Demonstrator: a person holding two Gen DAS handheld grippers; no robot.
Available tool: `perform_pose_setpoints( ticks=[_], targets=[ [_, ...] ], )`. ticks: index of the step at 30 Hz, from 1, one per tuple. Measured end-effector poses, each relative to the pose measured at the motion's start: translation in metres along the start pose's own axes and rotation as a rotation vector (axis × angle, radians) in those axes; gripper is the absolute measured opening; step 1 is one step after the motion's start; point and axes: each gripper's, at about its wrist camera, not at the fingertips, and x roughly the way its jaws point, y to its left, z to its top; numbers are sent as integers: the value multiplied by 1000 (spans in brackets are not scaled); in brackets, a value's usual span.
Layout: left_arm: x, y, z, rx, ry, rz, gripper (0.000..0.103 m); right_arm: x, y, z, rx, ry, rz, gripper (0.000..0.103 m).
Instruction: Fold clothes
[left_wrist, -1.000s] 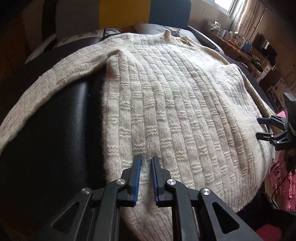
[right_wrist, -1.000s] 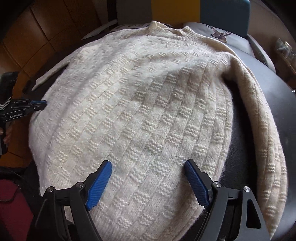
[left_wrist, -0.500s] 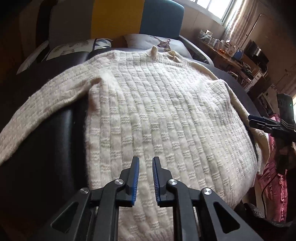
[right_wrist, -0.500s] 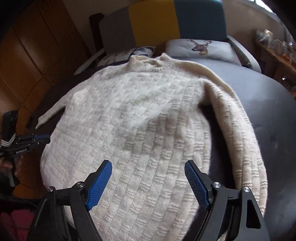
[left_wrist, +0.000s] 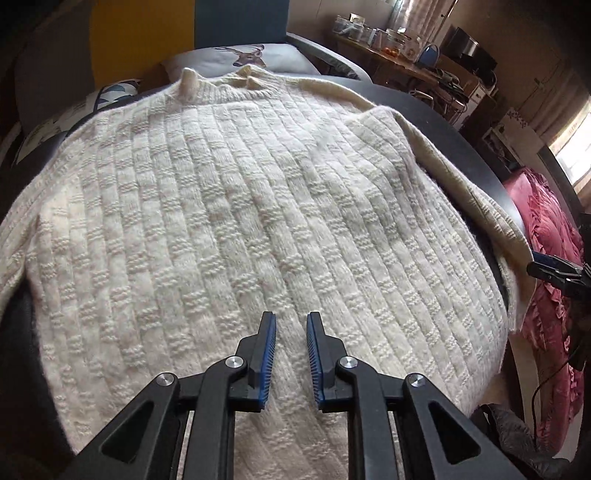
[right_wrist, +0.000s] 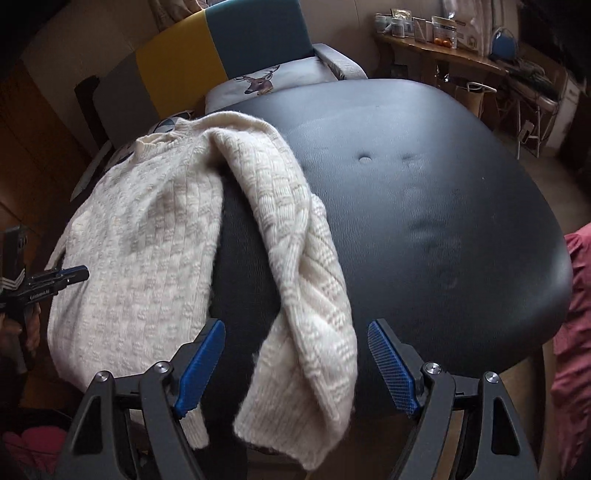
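Note:
A cream knitted sweater (left_wrist: 258, 229) lies spread flat on a black padded table (right_wrist: 424, 221), collar at the far end. My left gripper (left_wrist: 291, 325) hovers over the sweater's lower middle, its jaws a narrow gap apart and holding nothing. My right gripper (right_wrist: 297, 332) is wide open above the sweater's right sleeve (right_wrist: 306, 280), which runs down to the near table edge; the cuff hangs between the jaws without being gripped. The left gripper also shows in the right wrist view (right_wrist: 74, 275) at the left edge, and one right gripper fingertip shows at the far right of the left wrist view (left_wrist: 550, 264).
A sofa with yellow and blue back panels (right_wrist: 221, 55) and a deer-print cushion (right_wrist: 262, 83) stands behind the table. A pink ruffled cloth (left_wrist: 546, 280) lies to the right. A cluttered wooden shelf (right_wrist: 443, 48) runs along the far right wall.
Both grippers pulled back and rose. The right gripper swung right from over the sweater body to over the right sleeve. The left gripper shifted toward the sweater's middle.

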Motion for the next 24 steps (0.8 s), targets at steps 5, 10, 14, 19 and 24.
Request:
perform_pose_setpoints(
  ticks=[5,10,14,19,24],
  targets=[
    [-1,1,-9,-12,1,4,16,16,5,-16,-10,-12,-86,29],
    [-4,3,-17,-19,-6,0,17,1,-12,5,25,-50,-73,12],
    [-6,3,-21,13,-4,14,17,-26,-33,35,62,-89,-19,12],
    [-7,6,-20,13,17,-1,17,-59,-60,73,109,-137,49,9],
    [-7,12,-18,-8,35,-26,17,-89,-88,112,158,-178,102,9]
  ],
)
